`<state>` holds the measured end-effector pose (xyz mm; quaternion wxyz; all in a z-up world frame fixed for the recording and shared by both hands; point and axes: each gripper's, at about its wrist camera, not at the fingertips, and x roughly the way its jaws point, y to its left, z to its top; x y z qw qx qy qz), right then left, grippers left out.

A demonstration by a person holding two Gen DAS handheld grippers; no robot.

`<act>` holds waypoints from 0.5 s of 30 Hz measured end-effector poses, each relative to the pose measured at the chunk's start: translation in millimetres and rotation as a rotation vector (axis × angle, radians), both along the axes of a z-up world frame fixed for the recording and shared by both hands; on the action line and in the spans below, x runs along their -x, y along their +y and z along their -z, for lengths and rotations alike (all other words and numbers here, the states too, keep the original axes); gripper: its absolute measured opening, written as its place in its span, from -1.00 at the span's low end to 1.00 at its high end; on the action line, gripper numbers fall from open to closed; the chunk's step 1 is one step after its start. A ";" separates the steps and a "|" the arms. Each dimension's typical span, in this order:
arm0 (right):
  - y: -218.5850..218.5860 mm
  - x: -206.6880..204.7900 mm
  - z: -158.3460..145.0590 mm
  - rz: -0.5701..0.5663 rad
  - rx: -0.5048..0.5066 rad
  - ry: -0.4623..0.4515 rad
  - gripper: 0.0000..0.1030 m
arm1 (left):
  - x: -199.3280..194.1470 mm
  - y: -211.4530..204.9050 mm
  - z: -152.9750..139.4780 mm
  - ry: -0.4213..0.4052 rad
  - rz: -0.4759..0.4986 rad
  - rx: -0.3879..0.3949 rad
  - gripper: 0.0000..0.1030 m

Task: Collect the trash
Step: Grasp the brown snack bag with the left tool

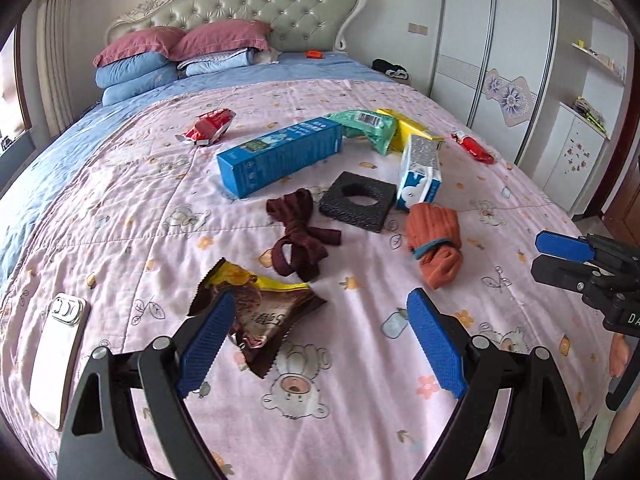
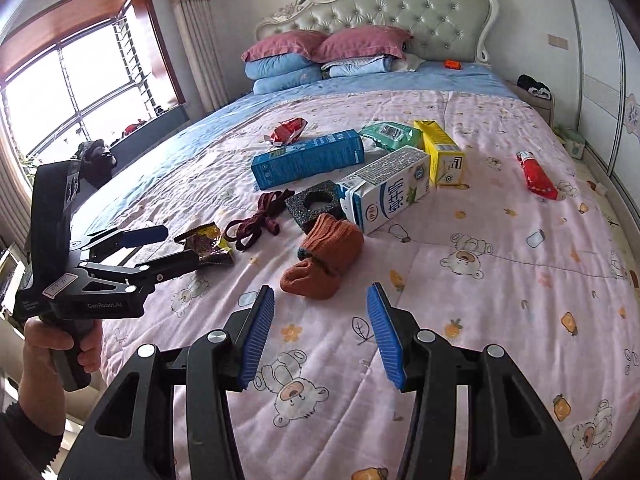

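Note:
Trash lies scattered on a pink quilt (image 1: 120,200). A brown and yellow snack wrapper (image 1: 264,312) lies just ahead of my left gripper (image 1: 322,340), partly behind its left finger; the jaws stand wide open and hold nothing. From the right wrist view, the left gripper (image 2: 182,246) hovers with its tips at that wrapper (image 2: 206,244). Farther back lie a blue box (image 1: 280,156), a green packet (image 1: 364,126), a yellow carton (image 2: 442,152), a milk carton (image 2: 384,190), a black foam square (image 1: 358,200) and two red wrappers (image 1: 210,126) (image 2: 538,176). My right gripper (image 2: 322,336) is open over bare quilt.
Orange socks (image 2: 324,256) lie just beyond the right gripper, with a maroon bundle (image 1: 298,236) to their left. A white phone (image 1: 58,352) rests near the bed's left edge. Pillows (image 1: 180,52) and a headboard are at the far end, and a wardrobe (image 1: 500,60) stands on the right.

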<state>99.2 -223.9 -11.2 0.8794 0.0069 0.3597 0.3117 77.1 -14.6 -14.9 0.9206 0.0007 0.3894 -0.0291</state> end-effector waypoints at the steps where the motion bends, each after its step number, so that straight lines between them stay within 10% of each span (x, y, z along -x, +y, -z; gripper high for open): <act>1: 4.7 -2.0 0.9 0.000 0.005 0.002 -0.03 | -0.4 5.8 2.4 -0.001 -0.007 -0.005 0.70; 15: 47.7 -28.6 25.3 0.044 0.057 0.060 0.24 | -42.9 56.4 40.1 0.068 -0.002 0.011 0.83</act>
